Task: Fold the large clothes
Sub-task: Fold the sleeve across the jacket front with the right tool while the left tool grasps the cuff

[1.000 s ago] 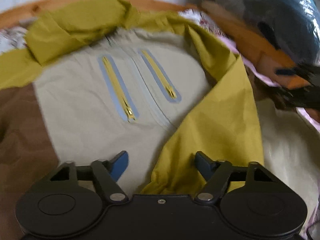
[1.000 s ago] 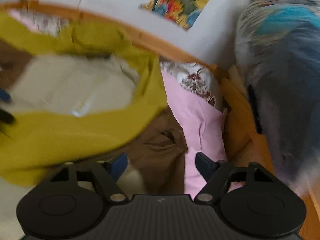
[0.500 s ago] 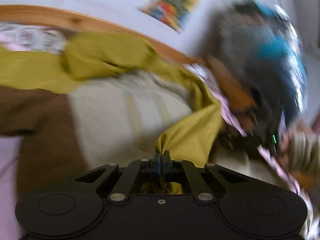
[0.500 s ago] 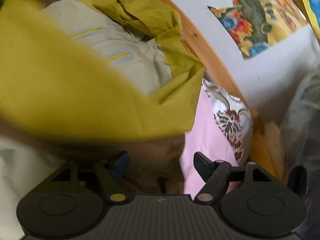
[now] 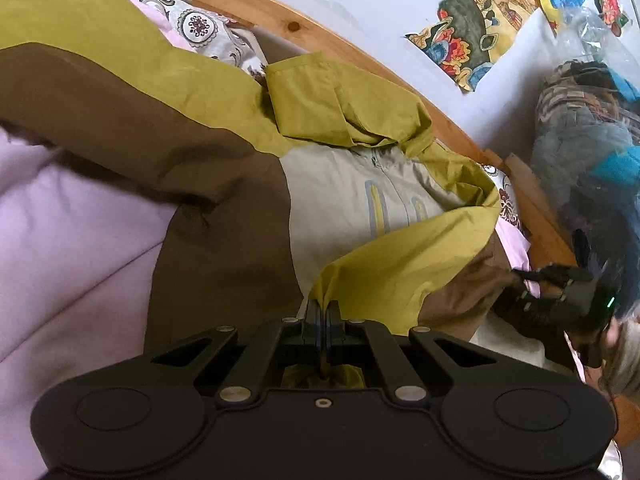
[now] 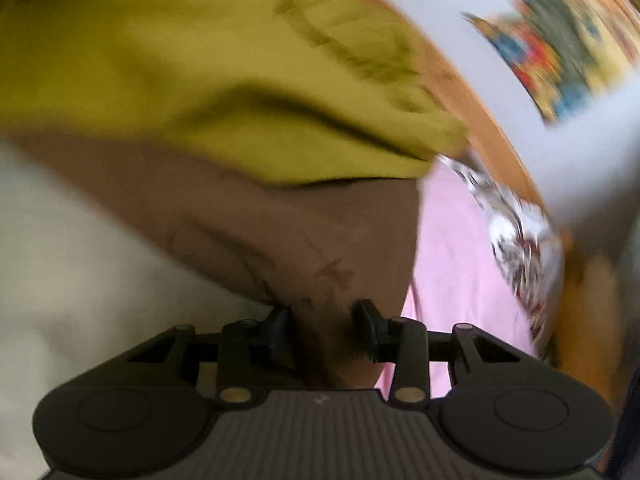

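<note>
Pinching the yellow sleeve (image 5: pixel 404 268) shut, the left claw (image 5: pixel 322 316) holds the jacket (image 5: pixel 344 196), which lies spread on the bed (image 5: pixel 72 248). The right claw (image 6: pixel 322 318) has just been closing, half shut, around the brown cuff (image 6: pixel 320 240). Its thin bite could slip, dropping the fold. Only the left view shows the zips (image 5: pixel 376 208); the right is blurred.

No words, numbers or brand names to read anywhere; only bright painted pictures (image 5: pixel 476 20) on the white wall (image 5: pixel 360 4), without letters, and blurry in the right wrist view
</note>
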The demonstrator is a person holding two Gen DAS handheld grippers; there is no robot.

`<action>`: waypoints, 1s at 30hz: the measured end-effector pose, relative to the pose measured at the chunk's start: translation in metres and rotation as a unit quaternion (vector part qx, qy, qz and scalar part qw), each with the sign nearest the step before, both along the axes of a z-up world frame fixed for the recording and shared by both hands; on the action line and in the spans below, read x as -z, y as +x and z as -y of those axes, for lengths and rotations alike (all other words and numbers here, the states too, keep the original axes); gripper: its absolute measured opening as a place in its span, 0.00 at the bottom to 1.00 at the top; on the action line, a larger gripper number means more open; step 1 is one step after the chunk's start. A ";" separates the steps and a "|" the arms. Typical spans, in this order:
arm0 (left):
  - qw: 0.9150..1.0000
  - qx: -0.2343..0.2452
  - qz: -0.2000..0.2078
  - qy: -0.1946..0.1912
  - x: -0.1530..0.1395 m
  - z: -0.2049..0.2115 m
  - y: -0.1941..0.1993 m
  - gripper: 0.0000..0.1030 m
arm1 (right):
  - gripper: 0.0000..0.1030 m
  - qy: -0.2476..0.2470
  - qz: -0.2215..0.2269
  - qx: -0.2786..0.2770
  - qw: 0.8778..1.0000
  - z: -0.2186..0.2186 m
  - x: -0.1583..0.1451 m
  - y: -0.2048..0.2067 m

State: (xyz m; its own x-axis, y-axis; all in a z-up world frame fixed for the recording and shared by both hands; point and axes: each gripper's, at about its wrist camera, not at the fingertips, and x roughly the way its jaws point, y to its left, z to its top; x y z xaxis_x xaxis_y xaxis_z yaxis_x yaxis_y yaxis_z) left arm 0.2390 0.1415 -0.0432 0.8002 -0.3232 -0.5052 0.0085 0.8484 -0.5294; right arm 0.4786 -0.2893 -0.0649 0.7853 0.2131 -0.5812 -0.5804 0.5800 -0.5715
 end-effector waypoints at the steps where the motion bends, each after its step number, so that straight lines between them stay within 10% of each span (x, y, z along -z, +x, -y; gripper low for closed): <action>1: 1.000 0.000 0.000 0.000 0.000 0.000 0.000 0.01 | 0.41 0.035 -0.009 0.009 0.999 0.002 -0.010 0.002; 6: 1.000 0.009 -0.002 0.006 0.005 0.001 -0.004 0.01 | 0.50 0.180 -0.089 0.060 0.978 0.008 -0.051 0.031; 13: 1.000 0.013 -0.005 -0.003 0.011 -0.003 -0.008 0.01 | 0.70 0.195 -0.205 0.065 0.957 0.025 -0.079 0.060; 17: 1.000 0.015 -0.009 -0.006 0.012 -0.003 -0.006 0.01 | 0.70 0.322 -0.209 0.110 0.917 0.043 -0.107 0.086; 22: 1.000 0.019 -0.009 -0.009 0.012 -0.004 -0.007 0.01 | 0.61 0.408 -0.234 0.177 0.865 0.027 -0.095 0.140; 25: 1.000 0.024 -0.005 -0.003 0.011 -0.002 -0.009 0.01 | 0.26 0.451 -0.267 0.192 0.830 0.025 -0.083 0.157; 27: 0.999 0.034 0.001 -0.001 0.010 0.000 -0.009 0.01 | 0.09 0.444 -0.247 0.194 0.839 0.018 -0.086 0.155; 30: 0.998 0.059 0.016 -0.016 0.007 0.011 -0.005 0.01 | 0.04 0.384 -0.161 0.185 0.890 0.000 -0.106 0.141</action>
